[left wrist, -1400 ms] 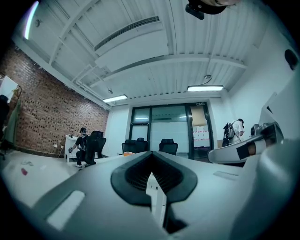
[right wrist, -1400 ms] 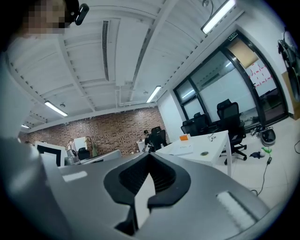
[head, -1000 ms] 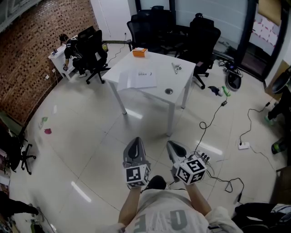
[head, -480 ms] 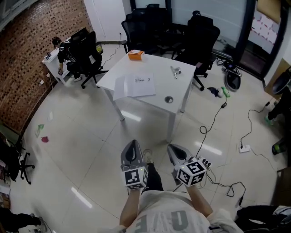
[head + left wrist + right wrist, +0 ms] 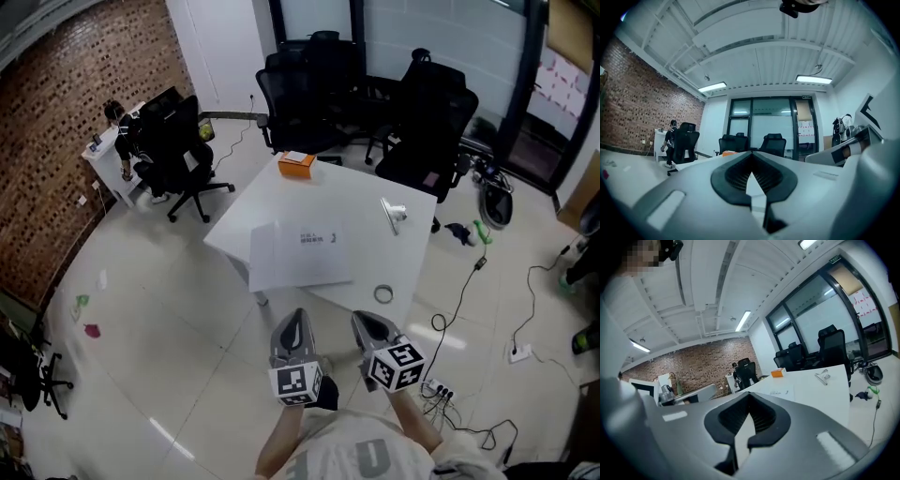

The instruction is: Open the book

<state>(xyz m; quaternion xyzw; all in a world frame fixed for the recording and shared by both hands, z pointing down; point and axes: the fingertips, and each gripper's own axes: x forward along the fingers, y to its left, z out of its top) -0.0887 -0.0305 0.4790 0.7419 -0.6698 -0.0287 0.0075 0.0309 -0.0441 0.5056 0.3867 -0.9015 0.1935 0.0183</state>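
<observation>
Head view: the white desk (image 5: 367, 246) stands just ahead of both grippers. The book (image 5: 300, 255) lies flat and closed on the near left part of the desk, its cover white with a line of small print. An orange box (image 5: 296, 162) sits at the desk's far corner, a metal clip (image 5: 394, 214) near its right edge, and a small ring (image 5: 383, 294) at its near right corner. The left gripper (image 5: 298, 321) and right gripper (image 5: 367, 324) are side by side short of the desk's near edge, apart from the book, each pointing toward the desk. Black office chairs (image 5: 309, 89) crowd the desk's far side, and a person (image 5: 122, 139) sits well to the left of the desk. Cables (image 5: 469, 281) trail over the floor to the desk's right.

Left gripper view: the left gripper (image 5: 751, 161) has its fingers pressed together with nothing between them. Beyond them are the orange box (image 5: 729, 153) on the desk and the chairs (image 5: 773, 143) behind it.

Right gripper view: the right gripper (image 5: 749, 401) also has its fingers together and empty. Past the tips the desk (image 5: 825, 392) carries the closed book (image 5: 780, 392), the orange box (image 5: 777, 373) and the clip (image 5: 822, 376).
</observation>
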